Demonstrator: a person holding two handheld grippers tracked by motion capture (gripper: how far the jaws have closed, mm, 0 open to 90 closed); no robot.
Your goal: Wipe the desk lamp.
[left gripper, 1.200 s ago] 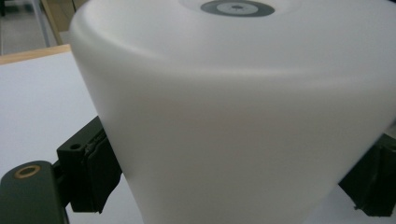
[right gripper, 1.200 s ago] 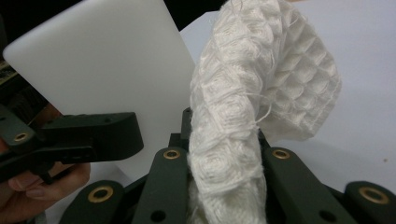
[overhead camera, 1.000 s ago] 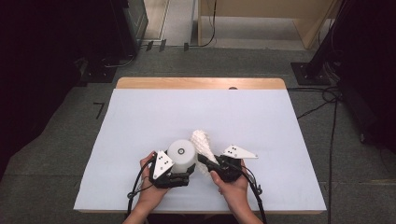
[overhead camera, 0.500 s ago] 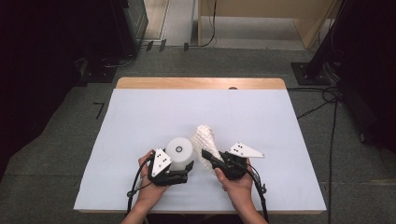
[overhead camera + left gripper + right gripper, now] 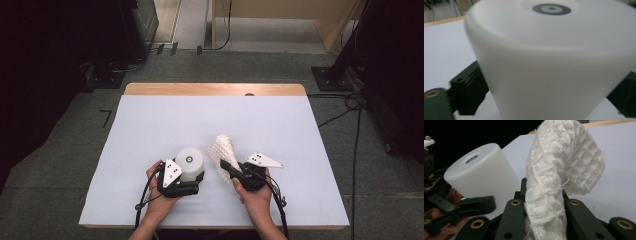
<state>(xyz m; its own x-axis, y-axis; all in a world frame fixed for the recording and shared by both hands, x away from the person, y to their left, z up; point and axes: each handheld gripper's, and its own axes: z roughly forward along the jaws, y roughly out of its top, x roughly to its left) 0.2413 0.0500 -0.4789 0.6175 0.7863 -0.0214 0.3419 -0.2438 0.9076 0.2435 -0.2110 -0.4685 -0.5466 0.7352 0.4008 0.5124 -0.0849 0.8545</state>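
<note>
High view: the white cup (image 5: 190, 163) stands upturned near the table's (image 5: 150, 120) near edge, clamped by the left gripper (image 5: 186, 181); just right, the right gripper (image 5: 227, 165) pinches the waffle cloth (image 5: 223, 150), rising upright beside it.

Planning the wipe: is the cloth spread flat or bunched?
Bunched: the cloth stands up crumpled, pinched in the right gripper, off the table.

We list a table (image 5: 150, 130) with a white cover and a bare wooden far edge (image 5: 215, 89), set on grey carpet (image 5: 60, 180). Beyond it we note black equipment (image 5: 135, 25), floor cables (image 5: 350, 107) and a pale wooden panel (image 5: 280, 10).
</note>
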